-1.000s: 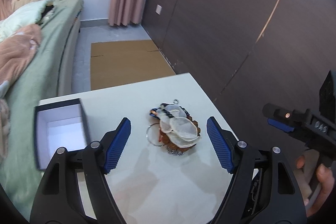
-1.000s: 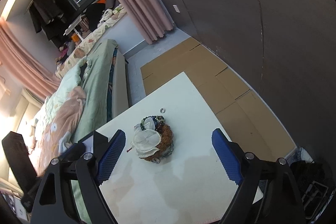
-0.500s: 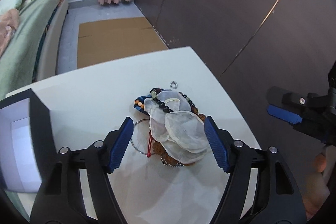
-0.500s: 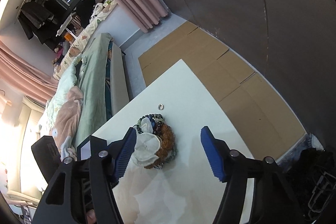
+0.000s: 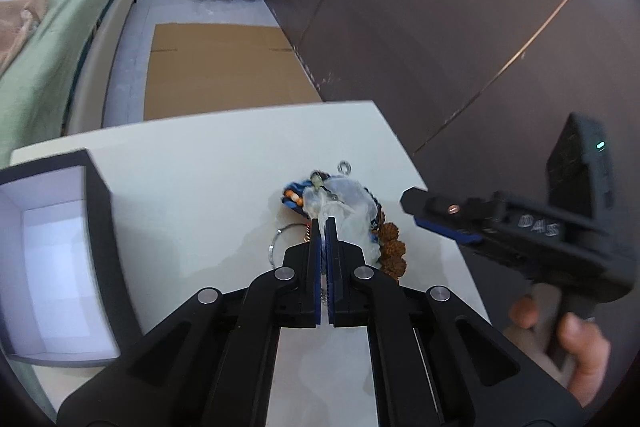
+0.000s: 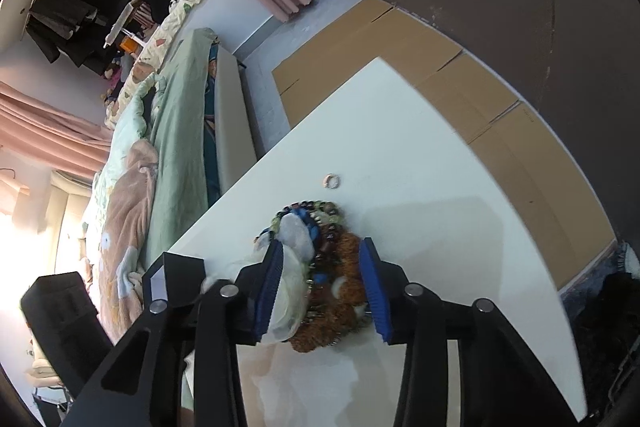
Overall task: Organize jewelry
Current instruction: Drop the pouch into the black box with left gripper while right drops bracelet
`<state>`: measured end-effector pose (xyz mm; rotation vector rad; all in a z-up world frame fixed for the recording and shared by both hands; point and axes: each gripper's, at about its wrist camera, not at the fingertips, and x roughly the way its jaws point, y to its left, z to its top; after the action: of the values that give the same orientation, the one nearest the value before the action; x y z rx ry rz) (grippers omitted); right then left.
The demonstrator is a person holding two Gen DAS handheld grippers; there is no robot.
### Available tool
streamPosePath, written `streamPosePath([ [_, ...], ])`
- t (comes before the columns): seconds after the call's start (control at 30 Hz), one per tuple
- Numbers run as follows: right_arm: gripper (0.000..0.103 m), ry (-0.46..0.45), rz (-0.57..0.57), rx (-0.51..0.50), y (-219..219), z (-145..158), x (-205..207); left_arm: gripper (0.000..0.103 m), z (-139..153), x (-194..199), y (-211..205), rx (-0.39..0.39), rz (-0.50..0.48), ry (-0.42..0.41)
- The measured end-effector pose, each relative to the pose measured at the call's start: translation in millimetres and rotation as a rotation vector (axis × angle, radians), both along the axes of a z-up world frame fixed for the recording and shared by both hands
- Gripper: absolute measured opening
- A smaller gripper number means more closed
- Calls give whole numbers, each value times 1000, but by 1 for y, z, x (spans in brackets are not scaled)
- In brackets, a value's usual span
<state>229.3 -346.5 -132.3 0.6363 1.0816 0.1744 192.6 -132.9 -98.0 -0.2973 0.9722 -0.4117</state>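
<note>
- Jaws of my left gripper (image 5: 325,223) pinch the sheer pouch (image 5: 352,205) atop the jewelry pile (image 6: 320,267) mid-bench (image 5: 192,187); lifting could drag tangled beads, missing the open box (image 5: 60,259) at left.
- Right gripper (image 6: 320,267) jaws stand spread around the pile; closing might snag the pouch too.

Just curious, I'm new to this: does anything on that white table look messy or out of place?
Yes. The jewelry pile is one tangled heap, beads and sheer pouch jumbled together. One small ring lies apart from it, while the open box looks empty.
</note>
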Motion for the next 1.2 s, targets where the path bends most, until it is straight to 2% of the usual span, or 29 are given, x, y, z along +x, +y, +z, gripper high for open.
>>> streamPosePath([
  [0.13,38,-21,-5,-17,7,0,3,3,12,-5,18,-16,33,-26],
  [0.17,33,-24,-7,-19,9,-1,4,3,14,-8,25,-18,44,-33],
  [0.2,31,-23,-7,-22,10,-1,5,3,16,-7,27,-19,50,-35],
  [0.6,29,15,-37,-54,20,-29,33,3,26,-6,67,-64,122,-48],
  [0.63,24,16,-35,-52,23,-31,36,3,26,-6,68,-66,128,-46],
  [0.67,14,19,-36,-50,24,-33,38,3,27,-5,69,-66,133,-47],
  [0.7,10,25,-42,-45,25,-34,39,3,28,-6,70,-66,137,-51],
  [0.77,8,25,-53,-18,22,-34,38,3,32,-7,74,-67,144,-60],
  [0.97,8,-43,-48,86,17,-12,26,3,47,-13,89,-81,172,-93],
  [1.2,8,-164,18,141,37,27,7,3,58,-26,111,-80,209,-114],
])
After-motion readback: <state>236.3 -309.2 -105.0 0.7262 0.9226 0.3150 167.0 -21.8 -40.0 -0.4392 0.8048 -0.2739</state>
